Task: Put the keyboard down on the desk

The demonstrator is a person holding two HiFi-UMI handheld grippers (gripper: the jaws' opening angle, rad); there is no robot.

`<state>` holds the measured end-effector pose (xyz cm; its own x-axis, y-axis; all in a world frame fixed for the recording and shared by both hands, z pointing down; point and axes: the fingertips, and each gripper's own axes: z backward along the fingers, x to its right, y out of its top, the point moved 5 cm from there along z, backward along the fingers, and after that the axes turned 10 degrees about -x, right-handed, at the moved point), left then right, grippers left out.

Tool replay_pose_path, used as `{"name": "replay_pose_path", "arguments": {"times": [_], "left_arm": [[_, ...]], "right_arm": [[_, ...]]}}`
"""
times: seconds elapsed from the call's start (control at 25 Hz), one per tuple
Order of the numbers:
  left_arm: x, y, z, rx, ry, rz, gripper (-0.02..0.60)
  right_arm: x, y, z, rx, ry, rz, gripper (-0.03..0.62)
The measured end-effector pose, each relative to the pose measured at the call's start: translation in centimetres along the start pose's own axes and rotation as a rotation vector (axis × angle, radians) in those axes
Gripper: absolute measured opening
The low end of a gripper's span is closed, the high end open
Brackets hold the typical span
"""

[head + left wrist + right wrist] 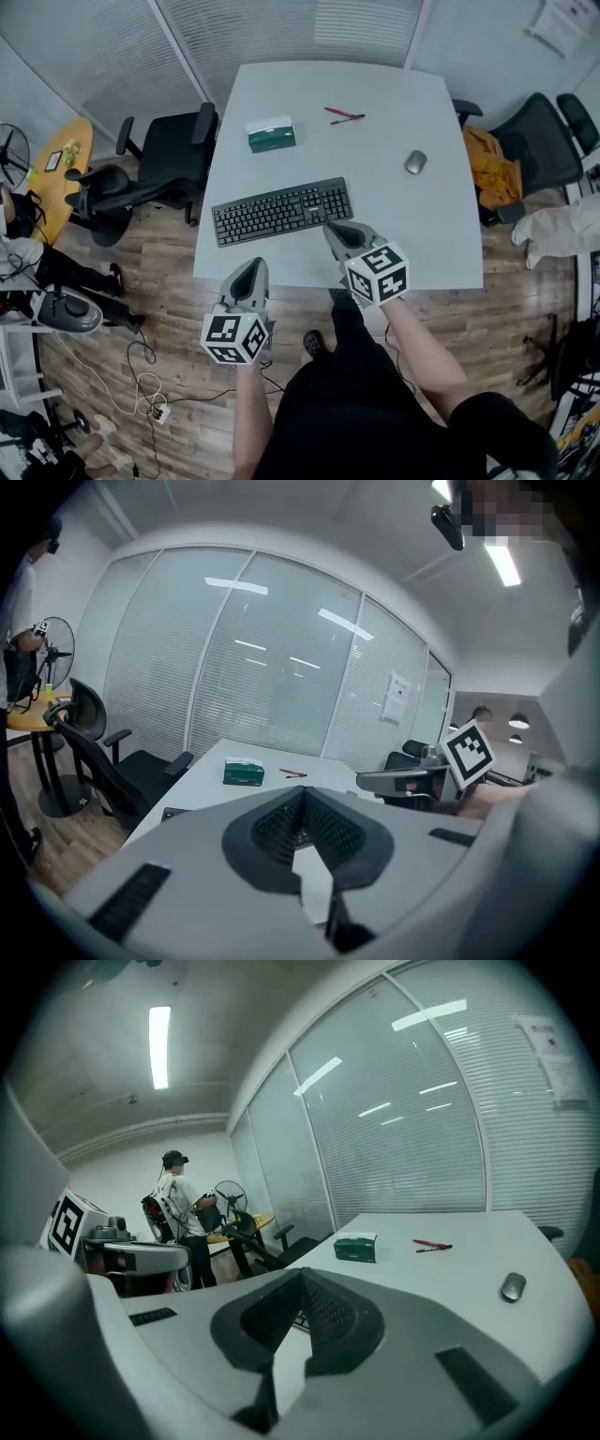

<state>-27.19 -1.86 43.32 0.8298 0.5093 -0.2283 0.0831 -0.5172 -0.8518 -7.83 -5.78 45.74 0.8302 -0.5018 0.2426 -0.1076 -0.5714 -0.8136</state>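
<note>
The person stands at the desk's [441, 234] near edge with a gripper in each hand. The left gripper [252, 265] is clenched, its jaws pressed together with nothing between them. In the head view its tips show over the near edge, toward the near left corner. The right gripper [334, 229] is also clenched and empty, and it reaches in over the near edge around the middle.

The keyboard [281, 211] lies flat on the desk, close to the near edge and left of centre. Its long side is tilted a little against that edge. Neither gripper holds it. The right gripper's tips show just at its near right corner, though contact cannot be told. The left gripper sits nearer the person, apart from the keyboard's near long side.

Beyond the keyboard, a mouse [415, 161] rests toward the right edge. A green box [271, 133] stands left of centre, farther back. Two pens [344, 115] lie still farther in, toward the far edge. A black chair [173, 155] stands off the left edge on the wood floor [169, 300].
</note>
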Motion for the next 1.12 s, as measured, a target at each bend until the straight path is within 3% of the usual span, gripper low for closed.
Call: {"name": "replay_pose_path", "arguments": {"times": [0.28, 0.56, 1.12], "left_arm": [[1.3, 0.4, 3.8, 0.069, -0.043, -0.06, -0.002], [2.5, -0.1, 4.8, 0.074, -0.086, -0.08, -0.002], [5.2, 1.2, 4.8, 0.093, -0.091, -0.104, -0.002]], "right_arm": [[-4.3, 0.4, 4.2, 0.093, -0.025, 0.009, 0.011], [-7.1, -0.6, 7.0, 0.161, -0.008, -0.005, 0.011], [-7.4, 0.0, 10.0, 0.197, 0.008, 0.049, 0.009]]}}
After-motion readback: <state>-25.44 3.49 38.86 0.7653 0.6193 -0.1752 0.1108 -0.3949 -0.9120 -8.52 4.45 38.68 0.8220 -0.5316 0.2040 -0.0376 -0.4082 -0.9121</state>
